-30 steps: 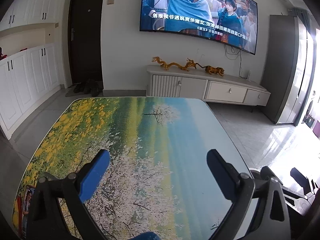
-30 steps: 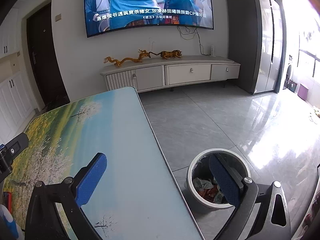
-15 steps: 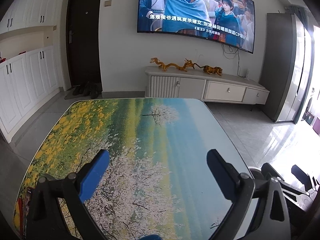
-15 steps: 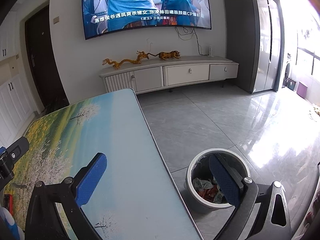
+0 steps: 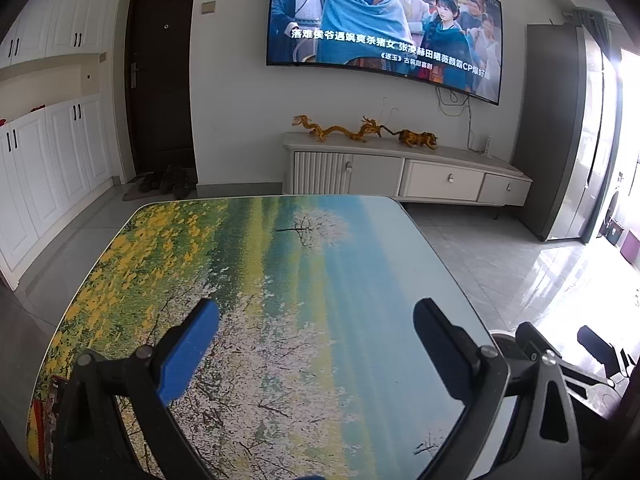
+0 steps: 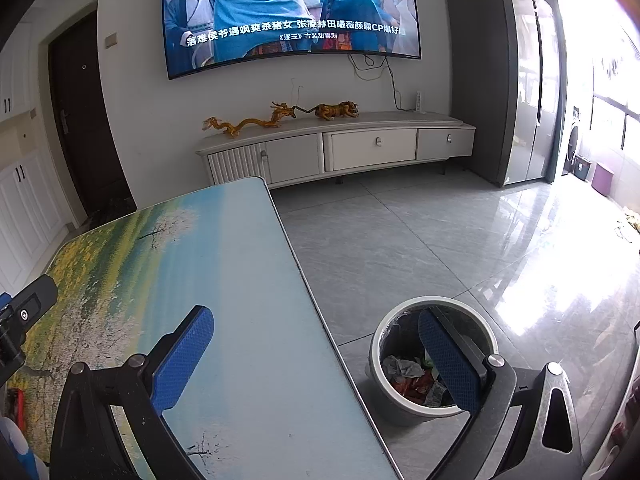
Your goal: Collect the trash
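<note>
Left gripper [image 5: 316,350] and right gripper [image 6: 316,354] — black angular frames with round silver screws at the pivots; each carried two fingers faced with blue textured pads [image 6: 182,360].

Wall: you had a television [image 5: 384,32] mounted there, showing robed figures and subtitles.
Cabinet: the low white cabinet [image 6: 340,152] stood beneath it, carrying a golden dragon figurine [image 6: 248,122] and a tiger figurine [image 6: 336,110].
Left side: you faced a dark door [image 5: 160,76] with shoes [image 5: 164,182] on the floor before it.
</note>
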